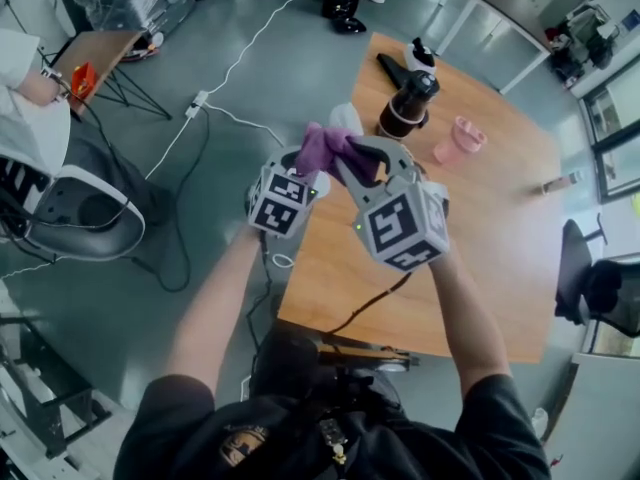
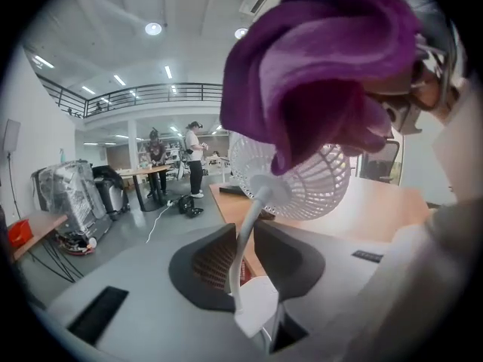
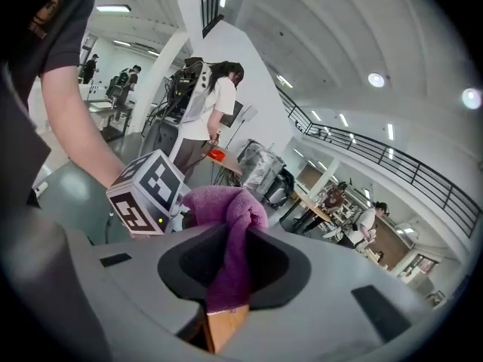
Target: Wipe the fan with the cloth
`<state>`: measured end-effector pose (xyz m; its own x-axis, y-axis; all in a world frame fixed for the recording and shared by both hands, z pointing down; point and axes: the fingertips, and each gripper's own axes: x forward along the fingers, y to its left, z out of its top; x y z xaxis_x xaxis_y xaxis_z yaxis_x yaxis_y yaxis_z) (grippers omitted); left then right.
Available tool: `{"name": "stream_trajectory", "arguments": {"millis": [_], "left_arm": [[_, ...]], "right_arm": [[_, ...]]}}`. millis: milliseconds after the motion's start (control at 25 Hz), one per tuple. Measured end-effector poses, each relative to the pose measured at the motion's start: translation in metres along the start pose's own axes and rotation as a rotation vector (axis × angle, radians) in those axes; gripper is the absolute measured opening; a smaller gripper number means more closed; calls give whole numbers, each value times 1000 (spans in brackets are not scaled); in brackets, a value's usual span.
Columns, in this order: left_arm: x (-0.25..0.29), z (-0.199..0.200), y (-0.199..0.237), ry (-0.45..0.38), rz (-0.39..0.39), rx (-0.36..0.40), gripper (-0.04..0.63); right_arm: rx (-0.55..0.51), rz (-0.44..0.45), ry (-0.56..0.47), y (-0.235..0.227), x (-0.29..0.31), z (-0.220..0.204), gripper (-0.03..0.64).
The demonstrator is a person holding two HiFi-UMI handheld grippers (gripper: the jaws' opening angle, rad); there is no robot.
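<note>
My right gripper [image 1: 362,160] [image 3: 230,266] is shut on a purple cloth [image 1: 330,148] [image 3: 226,202], which bunches up above its jaws and hangs down between them. A small white fan [image 2: 302,183] shows its round grille in the left gripper view, with the cloth [image 2: 332,66] draped over the top of the grille. The fan's thin white stem [image 2: 243,240] runs down between the jaws of my left gripper [image 2: 243,261] [image 1: 303,166], which are shut on it. In the head view both grippers are held together over the table's near left edge, and only a white sliver of the fan [image 1: 345,118] shows behind the cloth.
The wooden table [image 1: 480,248] holds a black and brown appliance [image 1: 405,103], a pink cup [image 1: 460,138] and a black object [image 1: 395,66] at its far end. Cables [image 1: 200,103] run across the grey floor at left, near a chair [image 1: 80,213]. People stand in the background.
</note>
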<state>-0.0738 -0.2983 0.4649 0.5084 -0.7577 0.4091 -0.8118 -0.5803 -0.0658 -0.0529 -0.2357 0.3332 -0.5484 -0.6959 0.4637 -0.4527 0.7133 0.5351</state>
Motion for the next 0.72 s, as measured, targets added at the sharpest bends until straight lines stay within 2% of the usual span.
{"name": "stream_trajectory", "arguments": {"millis": [200,400,720], "left_arm": [[4,0,-2,-15,-30,21,81],[6,-2,0,-43,-67,27,81],[3,-2,-3,-41,-102,50,80]], "right_arm": [[-100,95,65,-20,23,11,81],[-129,194,90,-42,53,17,81],[-19,338,63,-74,88,9,81]]}}
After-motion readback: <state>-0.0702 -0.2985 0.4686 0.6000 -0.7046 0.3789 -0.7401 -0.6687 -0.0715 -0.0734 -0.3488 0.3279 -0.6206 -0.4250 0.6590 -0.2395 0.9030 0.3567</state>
